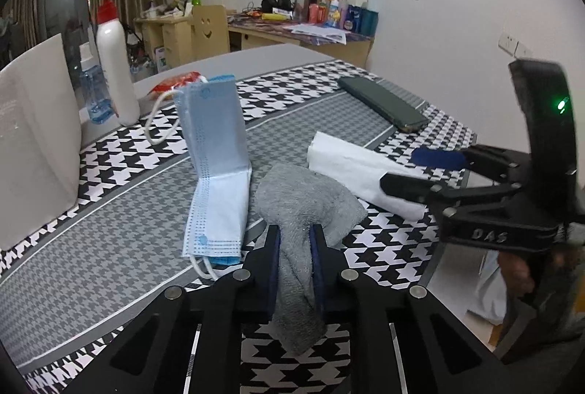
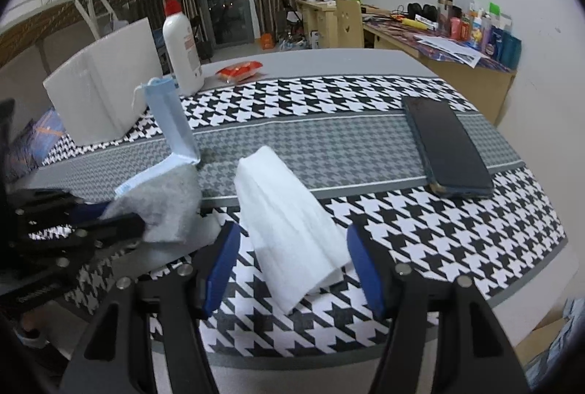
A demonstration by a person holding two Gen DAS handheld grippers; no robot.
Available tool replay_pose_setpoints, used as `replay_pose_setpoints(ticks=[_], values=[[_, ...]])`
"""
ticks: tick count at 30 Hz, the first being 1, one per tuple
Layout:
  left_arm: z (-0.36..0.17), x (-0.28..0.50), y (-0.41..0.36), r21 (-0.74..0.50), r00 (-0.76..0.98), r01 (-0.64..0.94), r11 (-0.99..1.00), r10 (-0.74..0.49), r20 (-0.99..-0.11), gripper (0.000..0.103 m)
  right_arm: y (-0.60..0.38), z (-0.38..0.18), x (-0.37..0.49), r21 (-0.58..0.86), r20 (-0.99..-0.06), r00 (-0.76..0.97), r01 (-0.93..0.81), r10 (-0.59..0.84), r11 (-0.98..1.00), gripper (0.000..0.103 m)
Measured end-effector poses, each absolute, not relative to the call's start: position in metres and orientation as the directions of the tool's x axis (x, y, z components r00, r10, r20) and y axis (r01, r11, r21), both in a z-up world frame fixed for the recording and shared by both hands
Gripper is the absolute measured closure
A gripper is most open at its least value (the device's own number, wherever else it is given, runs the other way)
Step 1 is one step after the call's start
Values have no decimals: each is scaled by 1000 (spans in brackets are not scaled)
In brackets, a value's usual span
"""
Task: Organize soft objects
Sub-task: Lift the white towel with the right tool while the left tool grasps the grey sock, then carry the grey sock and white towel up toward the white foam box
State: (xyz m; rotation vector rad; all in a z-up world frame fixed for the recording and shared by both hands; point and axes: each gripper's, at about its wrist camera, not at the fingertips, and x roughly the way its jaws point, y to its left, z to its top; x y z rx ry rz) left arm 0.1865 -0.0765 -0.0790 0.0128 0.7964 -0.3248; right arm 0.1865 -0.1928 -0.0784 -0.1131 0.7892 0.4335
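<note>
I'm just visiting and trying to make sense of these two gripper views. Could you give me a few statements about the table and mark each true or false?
1. The left gripper is shut on the grey cloth. True.
2. The right gripper is squeezing the white tissue. False: its jaws stand open on either side of the tissue, not pressing on it.
3. The blue face mask lies completely flat. False: it is folded, one half standing up.
4. A dark phone lies on the houndstooth tablecloth. True.
5. The white pump bottle has a blue top. False: its pump is red.
</note>
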Motion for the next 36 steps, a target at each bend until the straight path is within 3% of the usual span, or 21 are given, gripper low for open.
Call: replay_pose_setpoints(ticks=[11,19,21,23,36], values=[[-67,180,-60,-121,687,245,962,-260,-678,86,-182,-95,200,18,-750,589,-436,300,900,38],[-64,178,-54,-121,694,238,964,-256,-673,86,-183,-96,200,-18,-763,595,-412,254,911,68],[-63,177,-52,-124,697,235,964,-256,-670,86,-182,-95,199,-22,-764,594,-413,251,910,84],[-62,176,-49,-127,701,229,965,-254,-666,86,-181,-93,197,-24,-761,599,-411,250,911,91],[-41,159,-29,-132,757,187,973,-229,-612,86,-171,-41,172,50,-652,671,-427,354,903,91]])
